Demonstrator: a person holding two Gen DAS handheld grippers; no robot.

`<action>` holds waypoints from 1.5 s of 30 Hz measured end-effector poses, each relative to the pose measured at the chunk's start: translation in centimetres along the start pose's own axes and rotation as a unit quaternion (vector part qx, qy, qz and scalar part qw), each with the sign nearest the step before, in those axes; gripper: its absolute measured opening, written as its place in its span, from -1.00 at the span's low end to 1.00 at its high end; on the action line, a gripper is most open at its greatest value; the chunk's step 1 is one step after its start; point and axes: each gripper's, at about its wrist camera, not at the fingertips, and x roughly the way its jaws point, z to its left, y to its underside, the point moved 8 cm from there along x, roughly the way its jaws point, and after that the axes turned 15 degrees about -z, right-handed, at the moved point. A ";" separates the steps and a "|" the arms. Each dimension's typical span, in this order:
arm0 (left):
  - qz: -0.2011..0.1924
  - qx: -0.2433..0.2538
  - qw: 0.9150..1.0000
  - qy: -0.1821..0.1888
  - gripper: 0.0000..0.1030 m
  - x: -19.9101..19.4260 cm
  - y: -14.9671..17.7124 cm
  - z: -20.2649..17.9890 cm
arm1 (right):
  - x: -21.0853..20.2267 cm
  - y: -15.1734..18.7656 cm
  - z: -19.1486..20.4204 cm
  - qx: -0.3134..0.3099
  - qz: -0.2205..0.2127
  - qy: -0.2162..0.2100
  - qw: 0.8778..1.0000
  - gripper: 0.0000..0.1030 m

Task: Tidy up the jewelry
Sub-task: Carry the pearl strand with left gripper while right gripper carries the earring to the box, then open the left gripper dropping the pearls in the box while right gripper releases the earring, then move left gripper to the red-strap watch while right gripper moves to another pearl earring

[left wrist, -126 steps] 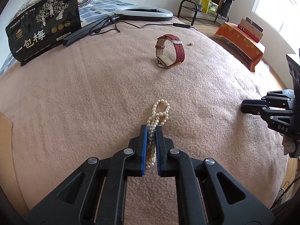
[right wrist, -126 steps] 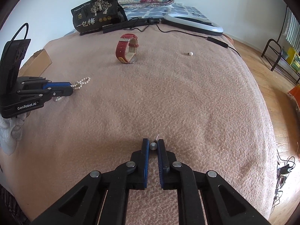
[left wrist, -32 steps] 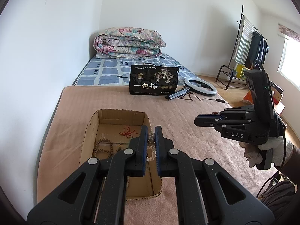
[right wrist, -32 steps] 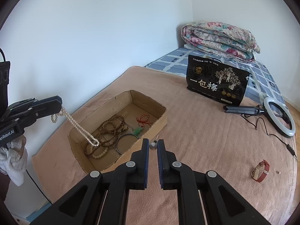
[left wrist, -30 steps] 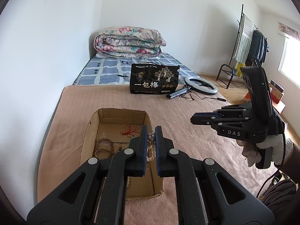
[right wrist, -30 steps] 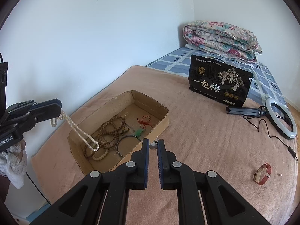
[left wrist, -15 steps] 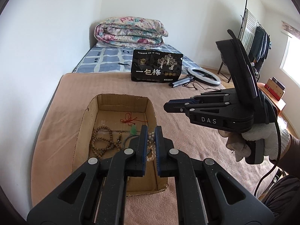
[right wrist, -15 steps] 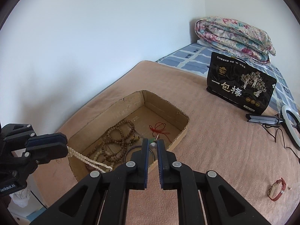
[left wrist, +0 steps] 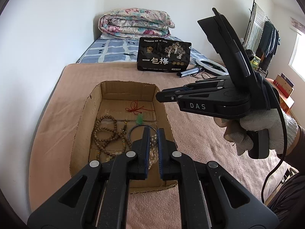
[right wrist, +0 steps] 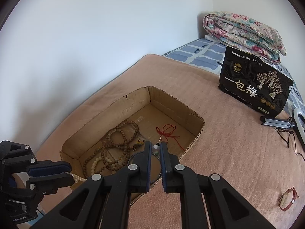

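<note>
An open cardboard box (left wrist: pixel 83 114) (right wrist: pixel 171 99) lies on the pink blanket. It holds wooden bead strings (left wrist: pixel 104 133) (right wrist: pixel 118 137), a red cord (left wrist: pixel 134 107) (right wrist: pixel 167 131), a green pendant (left wrist: pixel 140 119) and a metal bangle (left wrist: pixel 136 128). My left gripper (left wrist: pixel 153 135) (right wrist: pixel 70 173) is shut on a pearl necklace (left wrist: pixel 153 148) (right wrist: pixel 79 178) over the box's near end. My right gripper (right wrist: pixel 155 148) (left wrist: pixel 159 97) is shut on a small pearl earring (right wrist: pixel 155 149) above the box's right side.
A black snack bag (left wrist: pixel 164 57) (right wrist: pixel 255 91) stands beyond the box, with a ring light (left wrist: pixel 209 66) (right wrist: pixel 299 126) beside it. A folded quilt (left wrist: pixel 135 25) lies at the back. A red watch (right wrist: pixel 287 198) lies on the blanket at right.
Both grippers have moved closer to the box and lower. The pearl necklace now hangs down into the box, and the right gripper is above the box's edge.
</note>
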 end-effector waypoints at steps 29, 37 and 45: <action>0.008 -0.018 1.000 -0.014 -0.22 0.2 0.6 1.1 | -0.1 -1.0 -0.1 -0.006 -0.031 0.023 0.999 0.73; 0.007 -0.012 1.000 -0.015 -0.21 0.0 0.5 0.0 | -1.8 -1.1 -2.4 0.006 -0.041 0.061 0.997 0.99; 0.006 -0.009 1.000 -0.001 -0.21 0.8 0.0 -2.4 | -4.7 -0.7 -5.6 0.013 -0.048 0.094 0.994 0.99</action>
